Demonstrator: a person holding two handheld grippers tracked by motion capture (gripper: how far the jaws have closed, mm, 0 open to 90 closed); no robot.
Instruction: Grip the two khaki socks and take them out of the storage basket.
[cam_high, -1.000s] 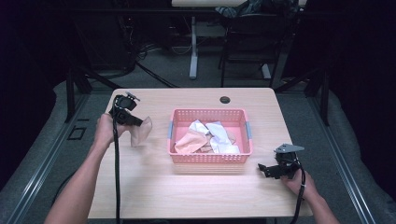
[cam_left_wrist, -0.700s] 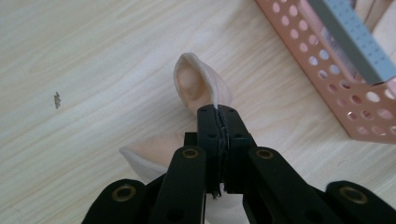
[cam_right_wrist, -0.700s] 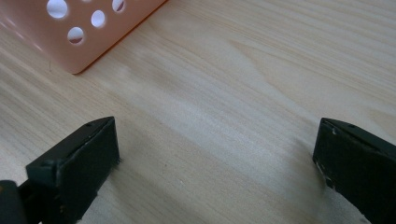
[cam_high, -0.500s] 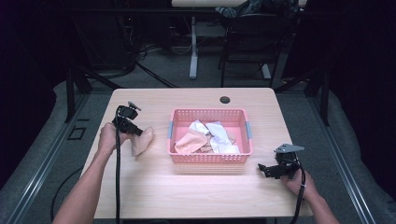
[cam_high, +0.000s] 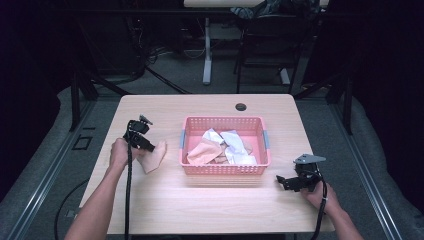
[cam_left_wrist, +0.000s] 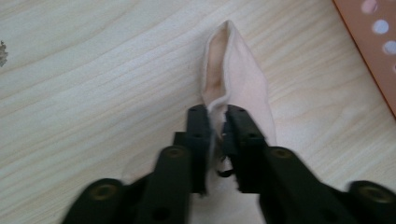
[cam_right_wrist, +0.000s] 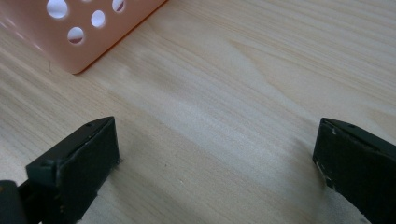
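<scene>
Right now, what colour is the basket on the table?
Pink, with perforated walls; the basket shows best in the high view.

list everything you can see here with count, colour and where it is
cloth: 1, pale peach, on the table left of the basket, between the left tool's jaws
basket: 1, pink, perforated walls, middle of the table
cloths in basket: several, peach and white, heaped inside; exact count unclear
table: 1, light wood
round grommet: 1, black, far edge of the table
chair and desk legs: dark, on the floor beyond the table
left tool: 1, black, jaws have just been opening, cloth edge between them, lowered onto the table
right tool: 1, black, jaws wide open over bare table near the basket's corner
forearms and hands: 2, entering from the bottom of the high view
</scene>
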